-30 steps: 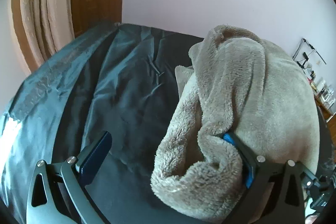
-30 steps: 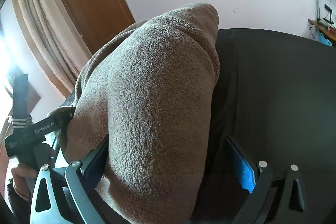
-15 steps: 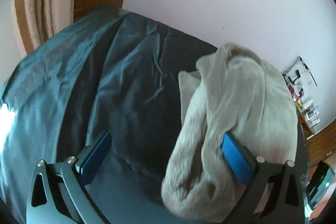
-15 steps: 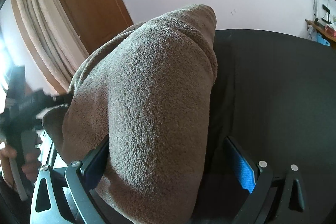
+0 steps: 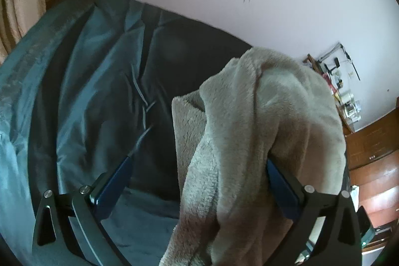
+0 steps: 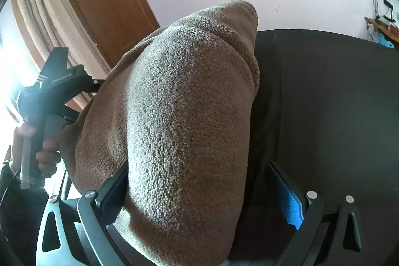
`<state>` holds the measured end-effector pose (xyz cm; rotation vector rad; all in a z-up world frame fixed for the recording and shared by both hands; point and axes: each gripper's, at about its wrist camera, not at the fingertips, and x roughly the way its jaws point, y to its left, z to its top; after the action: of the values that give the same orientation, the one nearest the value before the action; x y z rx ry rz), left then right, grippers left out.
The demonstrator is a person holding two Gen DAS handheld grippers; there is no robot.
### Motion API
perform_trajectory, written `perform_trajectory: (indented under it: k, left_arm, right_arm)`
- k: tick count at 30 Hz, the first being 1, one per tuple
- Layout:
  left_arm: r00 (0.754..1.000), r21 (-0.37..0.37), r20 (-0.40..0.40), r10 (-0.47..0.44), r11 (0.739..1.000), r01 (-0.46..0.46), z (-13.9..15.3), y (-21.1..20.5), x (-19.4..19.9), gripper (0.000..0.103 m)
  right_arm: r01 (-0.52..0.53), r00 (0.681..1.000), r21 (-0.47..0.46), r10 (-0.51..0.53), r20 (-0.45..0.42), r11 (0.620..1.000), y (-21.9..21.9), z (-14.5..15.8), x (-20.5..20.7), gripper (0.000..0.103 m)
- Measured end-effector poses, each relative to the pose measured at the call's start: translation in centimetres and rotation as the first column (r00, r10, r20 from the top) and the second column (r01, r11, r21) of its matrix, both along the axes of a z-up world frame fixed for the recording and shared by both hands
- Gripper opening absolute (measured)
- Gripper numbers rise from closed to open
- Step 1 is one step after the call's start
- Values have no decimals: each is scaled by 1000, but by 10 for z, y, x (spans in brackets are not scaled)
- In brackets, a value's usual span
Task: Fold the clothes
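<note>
Over the dark bedsheet [image 5: 104, 81], fleece garment [image 5: 261, 116] drapes the wide-spread left hand-held gripper [image 5: 199, 178].

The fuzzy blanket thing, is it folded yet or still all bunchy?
Still bunchy. No neat fold shows yet: the fuzzy garment is draped in a heap over the dark bed cover. Both the left gripper and the right gripper stand open, with fleece lying against one finger of each. Spreading it flat and folding it are still left.
</note>
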<state>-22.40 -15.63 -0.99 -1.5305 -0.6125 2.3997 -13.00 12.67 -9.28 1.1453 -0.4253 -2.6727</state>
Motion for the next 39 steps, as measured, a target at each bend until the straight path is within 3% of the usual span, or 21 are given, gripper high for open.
perform_trajectory:
  k: [4, 7, 10, 13, 14, 18, 26, 30, 37, 39]
  left_arm:
    - [1000, 68, 29, -13, 998, 11, -14, -4, -4, 103]
    - [1000, 161, 17, -20, 987, 17, -21, -13, -2, 103]
    - [998, 298, 1, -59, 953, 56, -28, -15, -2, 103]
    - [995, 428, -20, -96, 899, 96, -34, -18, -3, 103]
    - [993, 440, -24, -116, 890, 115, -36, -15, -4, 103]
    - [979, 388, -53, -195, 900, 200, -35, 3, -5, 103]
    - [974, 351, -82, -209, 909, 225, -36, 14, -7, 103]
    - [969, 343, -94, -230, 906, 248, -37, 18, -10, 102]
    - [967, 342, -97, -235, 905, 254, -38, 23, -13, 102]
    - [967, 342, -97, -235, 905, 254, -37, 24, -7, 102]
  right_arm:
    - [-2, 1000, -4, 2, 4, 1000, 3, -2, -5, 102]
    - [-3, 1000, -7, 3, 5, 1000, 6, -3, -7, 102]
    - [-2, 1000, -7, 2, 7, 1000, 9, -5, -11, 102]
    - [1, 1000, -10, -1, 8, 1000, 12, -6, -13, 102]
    - [1, 1000, -11, -1, 9, 1000, 13, -6, -15, 102]
    - [2, 1000, -14, -1, 12, 1000, 17, -8, -19, 102]
    - [-2, 1000, -79, 3, 16, 997, 33, -15, -27, 102]
    - [-16, 999, -85, 14, -29, 996, 39, -7, -23, 102]
    - [-45, 999, -254, 41, -22, 966, 77, 11, -52, 102]
    - [-28, 1000, -287, 23, -21, 957, 101, 8, -88, 102]
